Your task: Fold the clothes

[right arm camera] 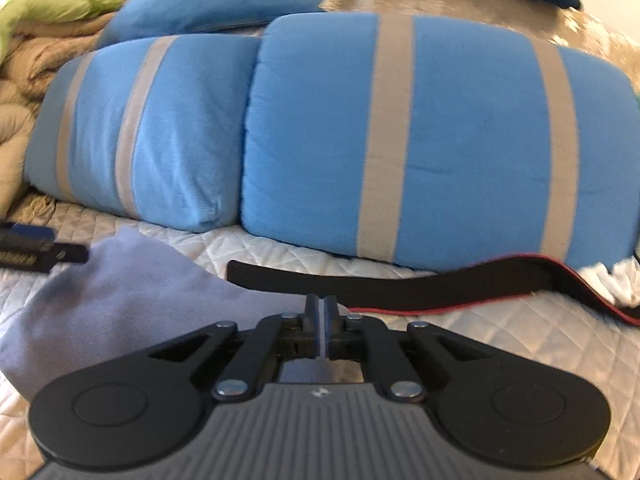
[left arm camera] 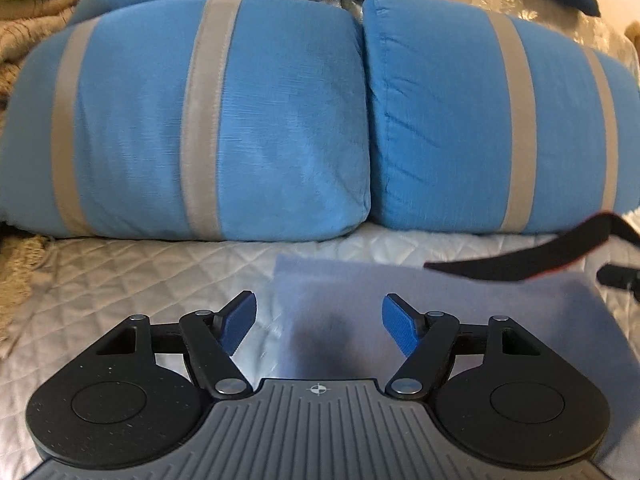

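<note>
- Lying flat on the quilted bed (left arm camera: 120, 280), the lavender cloth (left arm camera: 460, 312) sat just in front of the two blue striped pillows (left arm camera: 224, 120).
- The left gripper (left arm camera: 319, 322) hovered over the cloth's near edge, jaws spread and empty.
- The right gripper (right arm camera: 321, 322) had its jaws pressed together at the cloth's edge; whether they pinched it could not be told.
- A black strap (right arm camera: 400, 284) hung between cloth and pillows.

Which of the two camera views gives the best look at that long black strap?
The right wrist view: the black strap runs nearly full length across the quilt below the pillows, red edging visible. The left wrist view catches only one blurred end at its right edge.
</note>
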